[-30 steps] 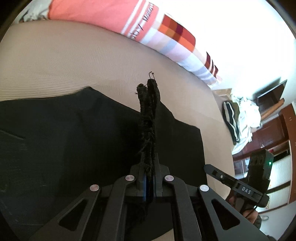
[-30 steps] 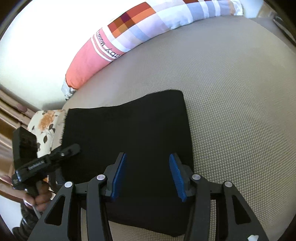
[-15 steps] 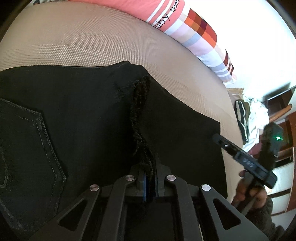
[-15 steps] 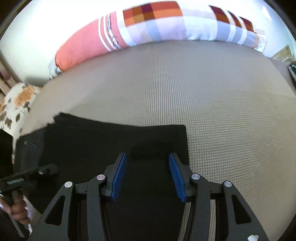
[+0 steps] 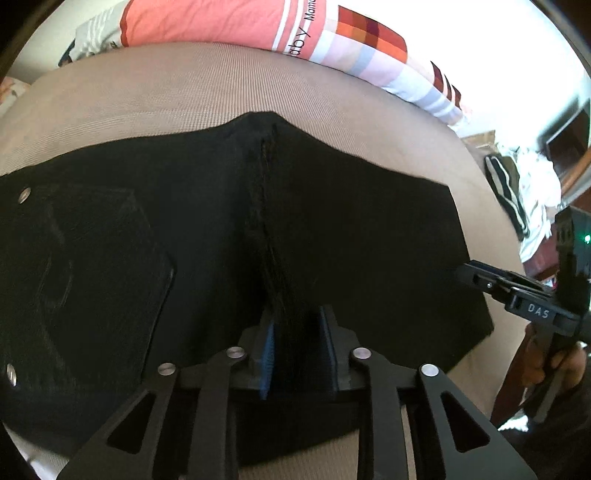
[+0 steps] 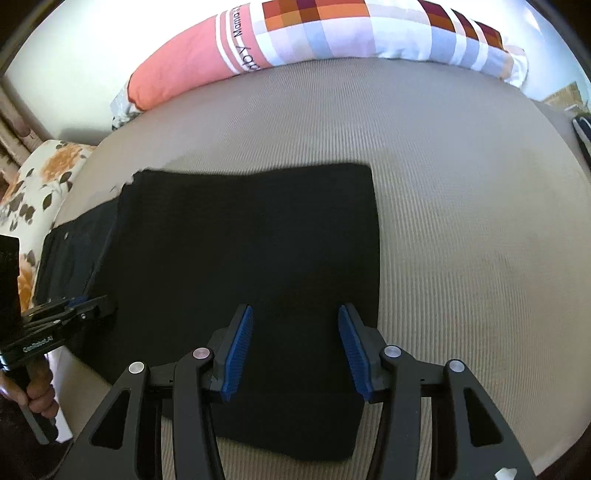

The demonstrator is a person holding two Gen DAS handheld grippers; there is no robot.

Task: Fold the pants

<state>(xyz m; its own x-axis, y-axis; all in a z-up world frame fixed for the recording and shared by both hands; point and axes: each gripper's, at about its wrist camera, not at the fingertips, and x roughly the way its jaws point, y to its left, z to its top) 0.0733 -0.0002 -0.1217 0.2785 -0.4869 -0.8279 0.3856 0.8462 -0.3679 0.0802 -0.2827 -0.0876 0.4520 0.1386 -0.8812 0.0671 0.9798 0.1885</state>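
Black pants folded flat on beige bed, left claw narrow and opening, frayed hem strip between pads, no longer pinched, right claw half open above pants near right edge, holding nothing, striped pillow beyond pants

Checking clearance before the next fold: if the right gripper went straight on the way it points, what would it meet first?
Most likely the folded black pants: the right gripper, open and empty, points down at them, and nothing shows between. How close it hangs is unclear.
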